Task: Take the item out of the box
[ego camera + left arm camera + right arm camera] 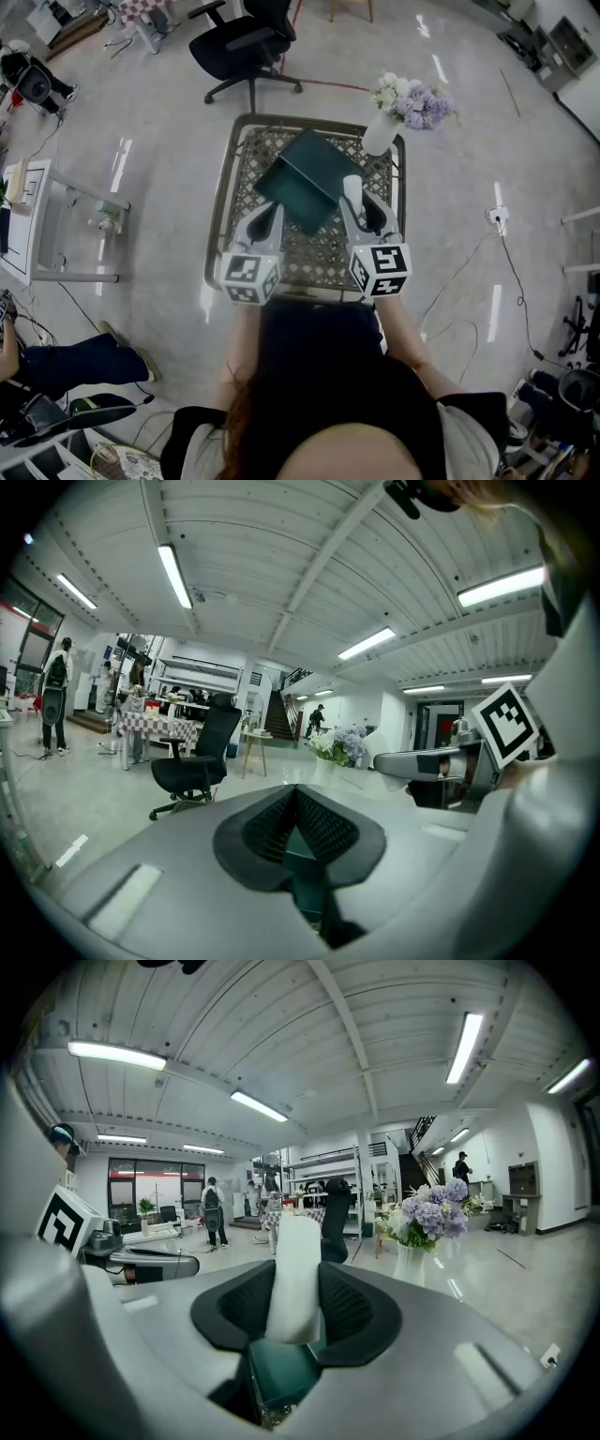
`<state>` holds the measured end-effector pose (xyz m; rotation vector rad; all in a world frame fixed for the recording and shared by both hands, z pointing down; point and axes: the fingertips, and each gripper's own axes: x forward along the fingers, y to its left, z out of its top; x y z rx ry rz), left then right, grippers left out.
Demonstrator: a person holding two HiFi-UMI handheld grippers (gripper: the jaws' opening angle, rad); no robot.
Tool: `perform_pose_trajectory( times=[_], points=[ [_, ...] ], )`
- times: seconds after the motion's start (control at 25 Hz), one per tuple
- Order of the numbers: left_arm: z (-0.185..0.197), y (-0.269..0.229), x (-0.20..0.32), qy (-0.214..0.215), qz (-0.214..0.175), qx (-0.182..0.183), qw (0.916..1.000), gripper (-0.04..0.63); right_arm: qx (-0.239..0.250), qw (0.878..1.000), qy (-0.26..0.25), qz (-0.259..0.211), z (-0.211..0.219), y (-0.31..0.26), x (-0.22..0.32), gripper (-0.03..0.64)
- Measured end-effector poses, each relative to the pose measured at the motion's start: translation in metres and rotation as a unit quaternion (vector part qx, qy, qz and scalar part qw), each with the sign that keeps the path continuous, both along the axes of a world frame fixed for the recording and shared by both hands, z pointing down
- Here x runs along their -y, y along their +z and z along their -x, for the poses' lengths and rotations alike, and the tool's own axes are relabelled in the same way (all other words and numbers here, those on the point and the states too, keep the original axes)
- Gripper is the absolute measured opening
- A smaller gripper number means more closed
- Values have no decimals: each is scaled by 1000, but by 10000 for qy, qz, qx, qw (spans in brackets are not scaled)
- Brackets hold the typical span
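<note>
At frame centre in the head view, green box point(305, 178) sits cornerwise on lattice table point(226, 187). Vase point(380, 136) of flowers stands at the table's upper right corner, near the box.

Right gripper point(294, 1309): jaws part open and clamped on the item point(296, 1260), a white upright cylinder. Pads press both its flanks, with its top standing clear above them. In the head view the item is at the box's lower right edge. Box green shows directly under it in the right gripper view. Cannot tell whether its lower end is clear of the box wall.

Left gripper point(298, 803): tips drawn together, box green showing in the narrow gap. The head view puts it at the box's lower left edge. Judged: pinching that edge to steady the box, though the contact itself is not clearly seen.

Step in hand (judged): lifting the item out.

Notes for doing it well:
- Raise the right gripper straight up, item vertical, so its lower end does not catch the wall and drag the box.
- Left holds the box down against the table during the lift.
- Do not squeeze harder; the item looks soft.
- Carry it toward the lower right, away from the vase.
</note>
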<state>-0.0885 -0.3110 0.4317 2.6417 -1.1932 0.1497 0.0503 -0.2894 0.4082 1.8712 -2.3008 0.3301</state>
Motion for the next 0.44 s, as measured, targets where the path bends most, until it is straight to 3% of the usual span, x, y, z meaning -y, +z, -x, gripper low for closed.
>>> perform_pose_trajectory(
  times=[0.44],
  points=[
    [-1,-2,4,29,17,0,10000,11,3,10000,16,48,1,4,4,141]
  ],
)
